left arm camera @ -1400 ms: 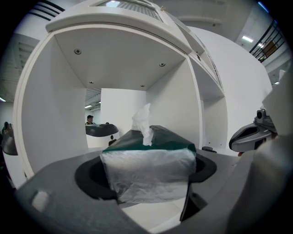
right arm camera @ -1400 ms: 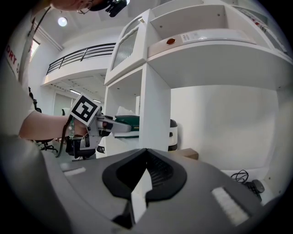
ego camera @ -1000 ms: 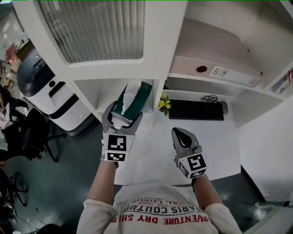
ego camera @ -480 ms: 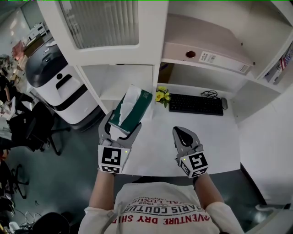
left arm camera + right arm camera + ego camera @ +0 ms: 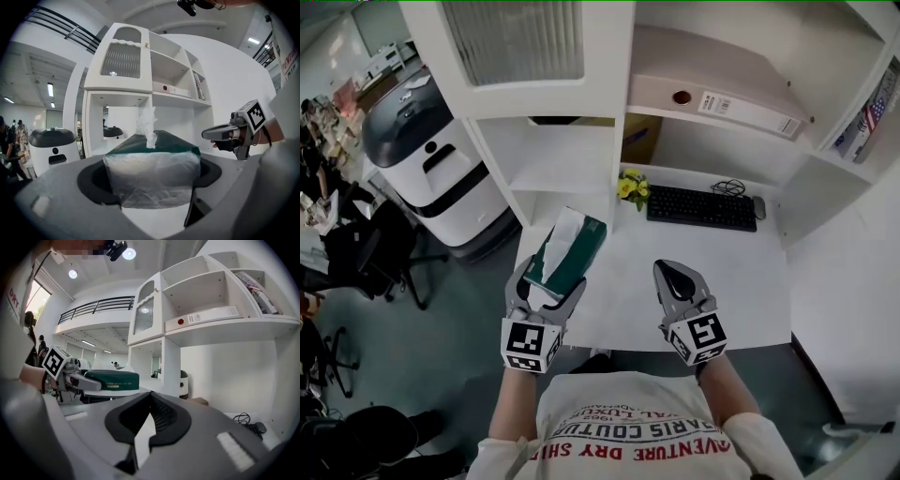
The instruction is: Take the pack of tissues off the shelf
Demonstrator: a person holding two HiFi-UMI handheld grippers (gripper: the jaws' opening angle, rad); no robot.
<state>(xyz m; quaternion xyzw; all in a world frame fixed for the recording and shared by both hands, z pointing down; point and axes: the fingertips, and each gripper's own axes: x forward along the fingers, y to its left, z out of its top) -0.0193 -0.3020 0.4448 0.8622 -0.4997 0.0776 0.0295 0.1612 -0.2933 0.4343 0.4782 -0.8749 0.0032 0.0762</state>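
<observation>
The left gripper (image 5: 547, 279) grasped the pack of tissues (image 5: 574, 242) by its near end, the clear wrap pressed between both fingers (image 5: 56, 197). The rest of the pack stood out forward, in the air over the white desk (image 5: 750, 281). The right gripper (image 5: 673, 272) beside it was clenched on nothing. Farther away stood the shelf (image 5: 567, 178), apart from the pack.

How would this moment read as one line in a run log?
left gripper: shut on tissue pack | right gripper: shut, empty | tissue pack: out of shelf, held over desk
</observation>
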